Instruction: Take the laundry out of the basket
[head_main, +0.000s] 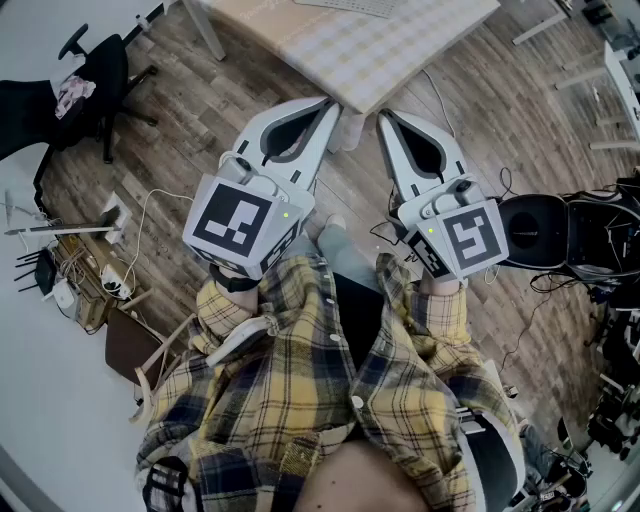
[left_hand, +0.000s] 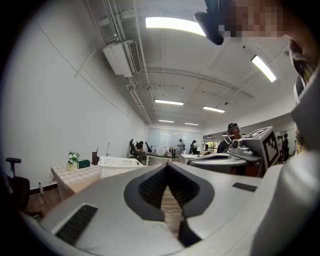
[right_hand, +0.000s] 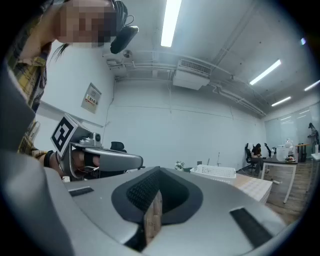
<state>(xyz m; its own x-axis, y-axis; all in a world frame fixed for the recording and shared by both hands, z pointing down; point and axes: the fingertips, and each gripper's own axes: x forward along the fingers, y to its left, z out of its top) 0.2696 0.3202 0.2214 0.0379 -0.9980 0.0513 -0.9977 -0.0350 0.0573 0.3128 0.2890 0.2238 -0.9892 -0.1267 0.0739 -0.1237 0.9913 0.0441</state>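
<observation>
Best to step up to the pale checked-cloth table (head_main: 400, 45) first and part the jaws before reaching in: the left gripper (head_main: 325, 108) and right gripper (head_main: 386, 120) are both closed on nothing. The white latticed plastic basket (left_hand: 119, 166) stands on that table, well ahead of both; its laundry is hidden.

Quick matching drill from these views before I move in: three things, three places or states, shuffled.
1. white basket
2. black office chair
3. left gripper

a. jaws shut, nothing between them
b. on the checked table
c. on the wooden floor, head view's upper left

Pairs: 1-b; 2-c; 3-a.
</observation>
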